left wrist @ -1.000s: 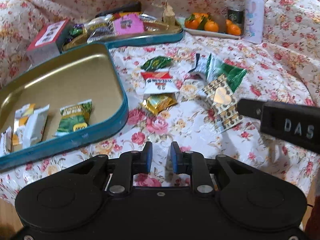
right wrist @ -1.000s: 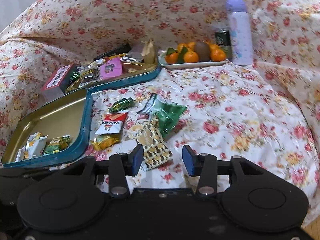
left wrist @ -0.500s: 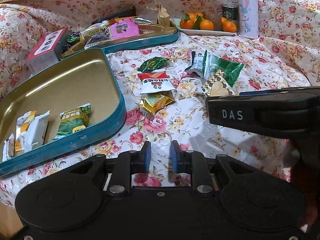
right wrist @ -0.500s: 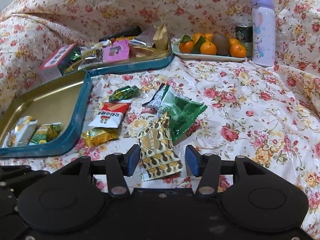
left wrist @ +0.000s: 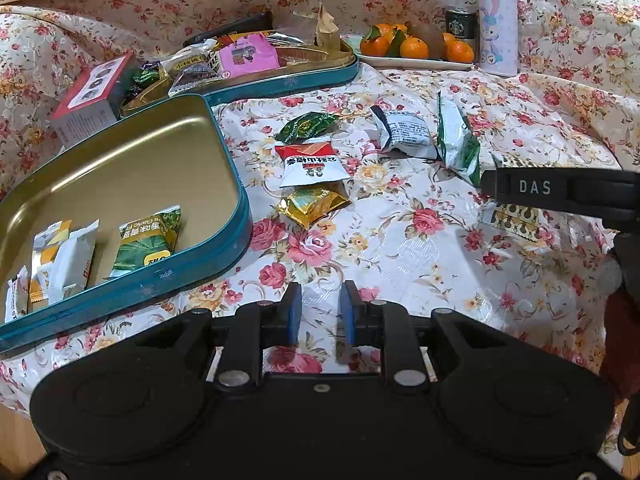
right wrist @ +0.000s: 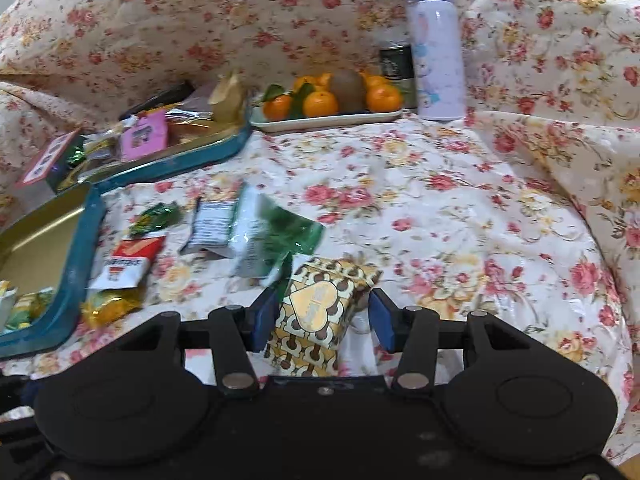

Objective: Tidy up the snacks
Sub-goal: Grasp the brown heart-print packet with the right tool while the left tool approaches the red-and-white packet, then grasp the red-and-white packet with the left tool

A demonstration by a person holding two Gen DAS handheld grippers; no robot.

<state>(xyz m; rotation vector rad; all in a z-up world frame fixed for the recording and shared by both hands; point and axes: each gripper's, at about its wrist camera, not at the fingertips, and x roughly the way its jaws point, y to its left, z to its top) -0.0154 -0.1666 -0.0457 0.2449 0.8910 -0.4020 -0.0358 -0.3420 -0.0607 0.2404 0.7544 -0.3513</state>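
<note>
Snacks lay scattered on the floral cloth (right wrist: 440, 208) over the counter: a gold-and-brown patterned packet (right wrist: 316, 312) with a pale gold heart on its face, a green-and-white bag (left wrist: 456, 140), a white pouch (left wrist: 404, 132) with small print, a red-and-white sachet (left wrist: 310, 162), a gold wrapper (left wrist: 312, 204) and a dark green wrapper (left wrist: 306, 126). The right gripper (right wrist: 322, 316) was wide open around the patterned packet, its blue pads either side; the left pad looked to be at the packet's edge, the right pad clear of it, so the packet was not clamped. The right wrist view showed this straddle plainly, with the green bag blurred just beyond. The left wrist view showed instead only a strip of that packet under the right gripper's black finger, and gave a clear look into the teal tin (left wrist: 236, 216), where a green-and-yellow packet (left wrist: 146, 240) and white packets (left wrist: 60, 260) rested on its gold floor. The left gripper (left wrist: 319, 312) hovered above the cloth near the tin, its pads a narrow gap apart and holding nothing. At the back sat a second tin (left wrist: 320, 76) of snacks, a plate of tangerines (right wrist: 320, 122) and a lilac bottle (right wrist: 436, 44).
</note>
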